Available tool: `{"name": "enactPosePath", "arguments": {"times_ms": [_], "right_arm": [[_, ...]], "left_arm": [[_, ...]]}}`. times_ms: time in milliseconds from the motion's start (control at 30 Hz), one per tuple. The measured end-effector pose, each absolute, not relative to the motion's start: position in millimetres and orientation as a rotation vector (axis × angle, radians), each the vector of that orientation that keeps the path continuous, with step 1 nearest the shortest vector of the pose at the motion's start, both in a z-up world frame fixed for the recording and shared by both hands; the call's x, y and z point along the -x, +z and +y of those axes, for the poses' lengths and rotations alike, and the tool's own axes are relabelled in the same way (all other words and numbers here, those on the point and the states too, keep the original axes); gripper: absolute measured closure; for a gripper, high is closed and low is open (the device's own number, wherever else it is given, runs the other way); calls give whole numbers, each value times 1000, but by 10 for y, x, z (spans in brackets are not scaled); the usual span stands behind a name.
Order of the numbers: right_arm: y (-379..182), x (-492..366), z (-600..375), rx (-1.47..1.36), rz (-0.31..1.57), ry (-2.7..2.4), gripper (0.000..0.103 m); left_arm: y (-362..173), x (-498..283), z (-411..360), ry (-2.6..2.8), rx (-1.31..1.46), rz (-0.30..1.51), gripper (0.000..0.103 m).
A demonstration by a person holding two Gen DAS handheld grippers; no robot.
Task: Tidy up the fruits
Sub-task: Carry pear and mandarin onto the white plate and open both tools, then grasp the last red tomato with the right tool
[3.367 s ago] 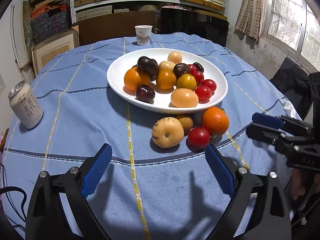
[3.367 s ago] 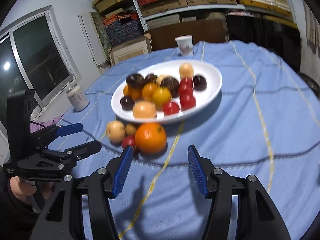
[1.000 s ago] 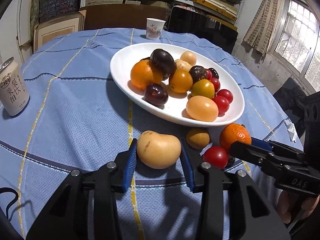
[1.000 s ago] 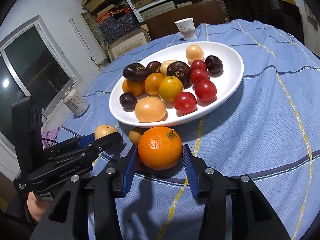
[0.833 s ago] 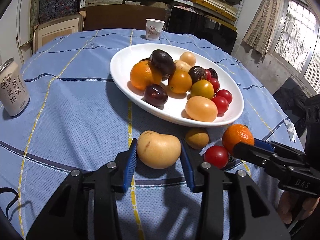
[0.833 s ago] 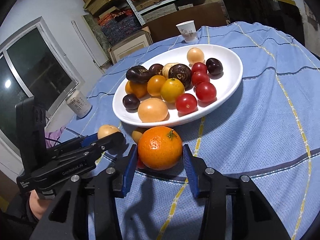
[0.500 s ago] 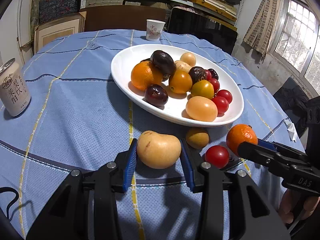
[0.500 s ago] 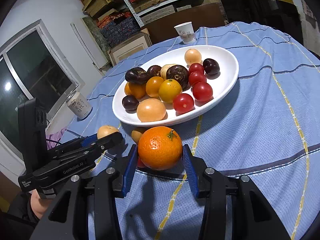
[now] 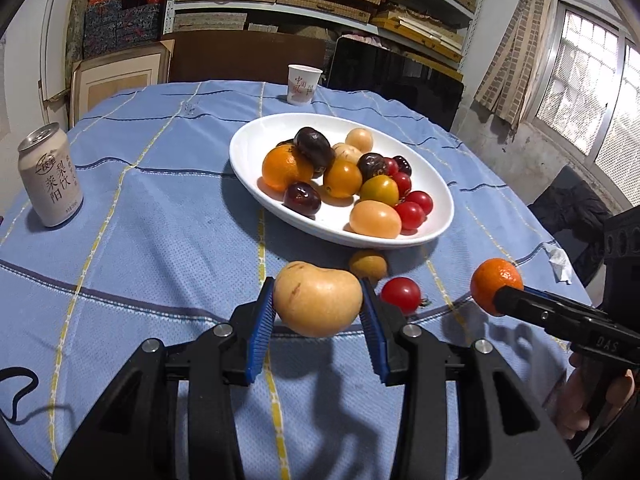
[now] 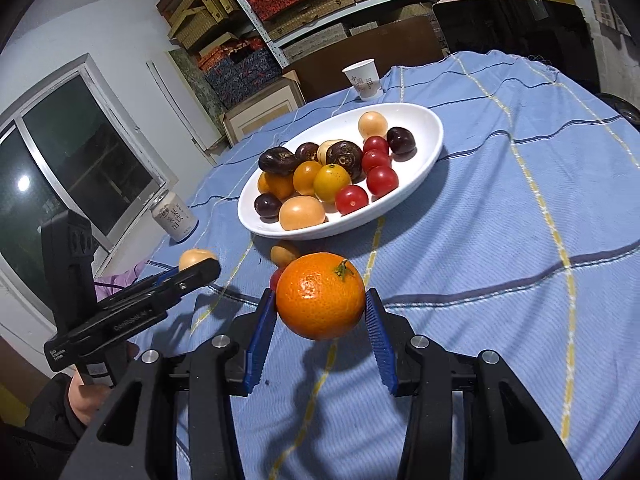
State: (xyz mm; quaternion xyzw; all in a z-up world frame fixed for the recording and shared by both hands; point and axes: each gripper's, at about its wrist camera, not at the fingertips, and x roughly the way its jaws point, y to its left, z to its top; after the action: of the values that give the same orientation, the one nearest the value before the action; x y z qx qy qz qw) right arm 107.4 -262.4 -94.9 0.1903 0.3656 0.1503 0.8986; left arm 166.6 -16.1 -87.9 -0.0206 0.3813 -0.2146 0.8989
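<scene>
My left gripper point(image 9: 318, 300) is shut on a tan, pear-like fruit point(image 9: 316, 300) and holds it just above the blue tablecloth. My right gripper point(image 10: 320, 304) is shut on an orange point(image 10: 320, 300), also lifted off the cloth; the same orange point(image 9: 496, 284) shows at the right of the left wrist view. Beyond both stands a white oval plate point(image 9: 248, 152) heaped with several fruits: oranges, dark plums, red tomatoes, yellow ones. A small tan fruit point(image 9: 368, 265) and a red tomato point(image 9: 401, 294) lie on the cloth before the plate.
A drink can point(image 9: 50, 180) stands at the table's left edge. A paper cup point(image 9: 303, 84) stands behind the plate. A crumpled tissue point(image 9: 558, 260) lies at the right edge. Shelves with boxes and a dark chair lie beyond the table.
Both grippers have risen off the cloth with their fruits; the pear-like fruit and the orange now hang above the table. The small tan fruit and tomato stayed put.
</scene>
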Motion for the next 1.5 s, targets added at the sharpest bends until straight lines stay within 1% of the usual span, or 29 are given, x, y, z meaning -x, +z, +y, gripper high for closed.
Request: {"name": "enactPosePath", "arguments": {"times_ms": [167, 367, 500, 600, 700, 833, 867, 900, 933, 967, 1000, 1033, 1233, 1267, 1367, 1500], "right_arm": [[-874, -1050, -2660, -379, 741, 312, 57], [-572, -1268, -2720, -296, 699, 296, 57], [-276, -1672, -2749, -225, 669, 274, 57], [-158, -2108, -2749, -220, 684, 256, 57], [-160, -2515, -2705, -231, 719, 240, 57], [-302, -2863, -2647, -234, 775, 223, 57], [-341, -2909, -2641, -232, 788, 220, 56], [-375, -2942, -2641, -231, 798, 216, 55], [-387, -2949, -2647, -226, 794, 208, 51], [-379, -2946, -2656, -216, 782, 196, 43], [-355, -2919, -2676, -213, 766, 192, 39], [-332, -2890, -2695, -210, 759, 193, 39], [-213, -2489, -2729, -181, 729, 195, 39], [-211, -2399, -2715, -177, 727, 209, 39], [-300, -1971, -2571, -134, 727, 256, 39], [-568, -1517, -2316, -83, 764, 315, 39]], "left_arm": [[-763, -1611, -188, -468, 49, 784, 63], [-458, -1819, -362, -486, 15, 738, 63], [-212, -2114, -541, -498, 1, 699, 63], [-133, -2434, -672, -491, 9, 702, 63], [-159, -2840, -767, -467, 43, 747, 63], [-248, -3183, -828, -436, 61, 795, 63], [-267, -3238, -830, -428, 61, 798, 58], [-276, -3270, -823, -420, 63, 796, 52], [-268, -3273, -800, -410, 72, 786, 40], [-253, -3256, -772, -408, 83, 772, 33], [-229, -3219, -740, -411, 94, 756, 29], [-214, -3191, -728, -412, 93, 746, 25], [-160, -2847, -531, -406, 100, 735, 24], [-179, -2743, -479, -407, 100, 733, 19], [-284, -2439, -352, -396, 85, 737, 13], [-607, -2094, -229, -372, 46, 807, 10]]}}
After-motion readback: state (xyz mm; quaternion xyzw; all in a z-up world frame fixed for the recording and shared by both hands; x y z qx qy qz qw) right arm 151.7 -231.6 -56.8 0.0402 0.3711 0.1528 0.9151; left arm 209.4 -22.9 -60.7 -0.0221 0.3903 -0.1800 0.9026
